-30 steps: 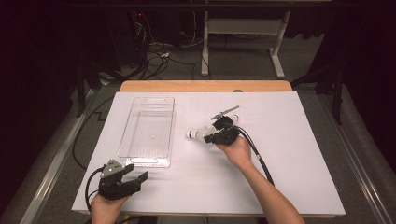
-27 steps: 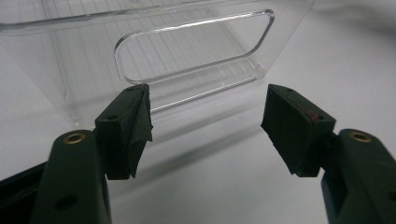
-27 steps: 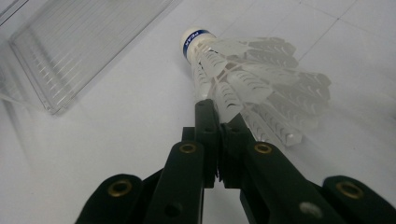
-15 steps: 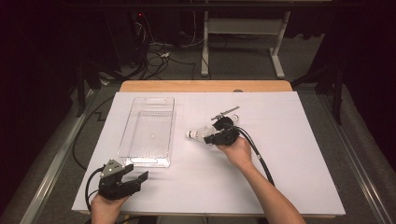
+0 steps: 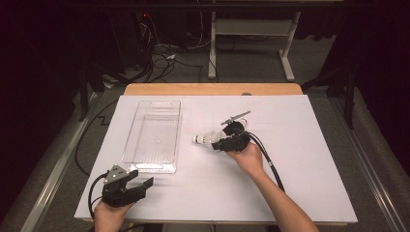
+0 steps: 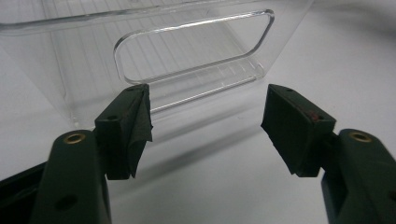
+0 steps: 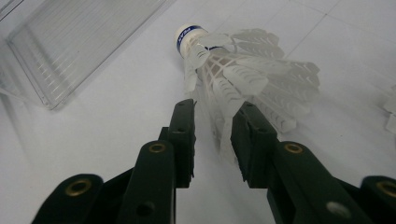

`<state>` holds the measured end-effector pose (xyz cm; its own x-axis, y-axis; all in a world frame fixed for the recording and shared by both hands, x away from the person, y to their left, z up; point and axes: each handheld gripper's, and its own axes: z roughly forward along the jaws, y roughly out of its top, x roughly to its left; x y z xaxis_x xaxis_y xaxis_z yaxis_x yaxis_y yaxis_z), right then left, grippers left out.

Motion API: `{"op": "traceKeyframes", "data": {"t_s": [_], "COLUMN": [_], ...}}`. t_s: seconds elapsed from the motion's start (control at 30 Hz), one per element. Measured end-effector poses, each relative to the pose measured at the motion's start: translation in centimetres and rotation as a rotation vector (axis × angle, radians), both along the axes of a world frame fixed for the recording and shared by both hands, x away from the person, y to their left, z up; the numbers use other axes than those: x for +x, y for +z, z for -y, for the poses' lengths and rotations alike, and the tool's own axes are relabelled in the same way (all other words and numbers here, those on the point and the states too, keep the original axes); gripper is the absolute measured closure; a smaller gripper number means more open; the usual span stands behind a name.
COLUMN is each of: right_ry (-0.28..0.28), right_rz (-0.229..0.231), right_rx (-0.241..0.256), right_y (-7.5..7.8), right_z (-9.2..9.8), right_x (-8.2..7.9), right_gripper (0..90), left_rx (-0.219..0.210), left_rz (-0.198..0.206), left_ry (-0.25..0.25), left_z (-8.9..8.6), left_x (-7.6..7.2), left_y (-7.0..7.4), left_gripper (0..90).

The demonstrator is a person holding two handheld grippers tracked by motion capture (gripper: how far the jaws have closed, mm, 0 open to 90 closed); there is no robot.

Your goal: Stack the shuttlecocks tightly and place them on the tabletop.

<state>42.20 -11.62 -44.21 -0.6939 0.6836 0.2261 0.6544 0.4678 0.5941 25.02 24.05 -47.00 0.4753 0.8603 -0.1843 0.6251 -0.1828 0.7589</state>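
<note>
The right gripper point(image 7: 212, 135) is pinching the shuttlecock's point(image 7: 243, 70) feather skirt, right of the clear tray point(image 5: 153, 135); feathers risk crushing or slipping. The left gripper point(image 6: 205, 126) is waiting near, jaws apart.

A white feathered shuttlecock with a blue-banded cork tip point(image 7: 233, 60) lies on its side on the white tabletop point(image 5: 290, 188), near a clear plastic tray point(image 5: 153, 137).
</note>
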Motion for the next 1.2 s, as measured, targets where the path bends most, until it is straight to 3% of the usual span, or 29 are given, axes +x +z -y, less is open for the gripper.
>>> {"op": "traceKeyframes", "data": {"t_s": [0.73,1.2], "right_ry": [-0.005,-0.039], "right_rz": [0.036,0.068], "right_rx": [-0.027,-0.039], "right_y": [0.4,0.7], "right_z": [1.8,3.8], "right_x": [-1.3,-2.3], "right_gripper": [62.4,60.5], "left_rx": [0.004,0.004], "left_rz": [-0.001,0.0], "left_ry": [-0.002,0.0], "left_z": [0.0,0.0], "left_x": [0.0,0.0], "left_y": [0.0,0.0], "left_gripper": [33.5,33.5]}}
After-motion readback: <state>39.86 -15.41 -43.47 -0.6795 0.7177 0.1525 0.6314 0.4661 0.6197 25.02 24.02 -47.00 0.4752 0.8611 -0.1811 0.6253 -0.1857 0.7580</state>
